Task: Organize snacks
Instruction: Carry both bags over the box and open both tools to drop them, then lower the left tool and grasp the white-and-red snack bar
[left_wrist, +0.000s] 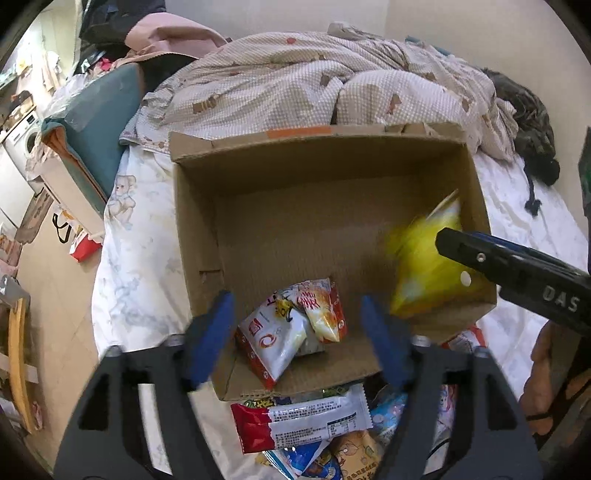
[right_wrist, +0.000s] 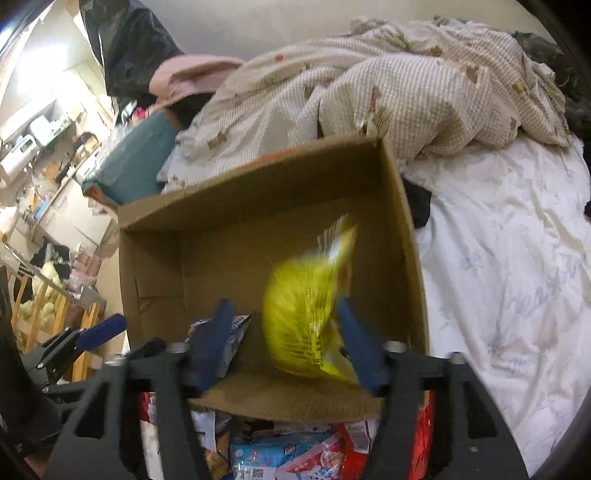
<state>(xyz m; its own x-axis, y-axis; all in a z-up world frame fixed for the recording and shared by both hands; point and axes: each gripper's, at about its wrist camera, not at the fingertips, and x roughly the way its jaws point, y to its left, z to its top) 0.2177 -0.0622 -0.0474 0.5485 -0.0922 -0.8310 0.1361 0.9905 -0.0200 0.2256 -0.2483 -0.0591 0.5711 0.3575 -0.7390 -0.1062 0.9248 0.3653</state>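
Note:
An open cardboard box (left_wrist: 192, 229) (right_wrist: 402, 236) sits on the bed. Two white-and-red snack packets (left_wrist: 291, 325) lie in its near left corner. A blurred yellow snack bag (left_wrist: 428, 266) (right_wrist: 306, 306) is inside the box at its right side, between my right gripper's spread fingers and apart from the left one. My right gripper (right_wrist: 284, 339) is open over the box's near wall; it also shows in the left wrist view (left_wrist: 517, 266). My left gripper (left_wrist: 299, 339) is open and empty above the near left corner; it also shows in the right wrist view (right_wrist: 92, 336).
A pile of loose snack packets (left_wrist: 303, 421) (right_wrist: 295, 450) lies on the bed in front of the box. A crumpled checked quilt (left_wrist: 295, 85) lies behind the box. White sheet (right_wrist: 517, 277) spreads to the right. A teal cushion (left_wrist: 96, 122) and room clutter are at left.

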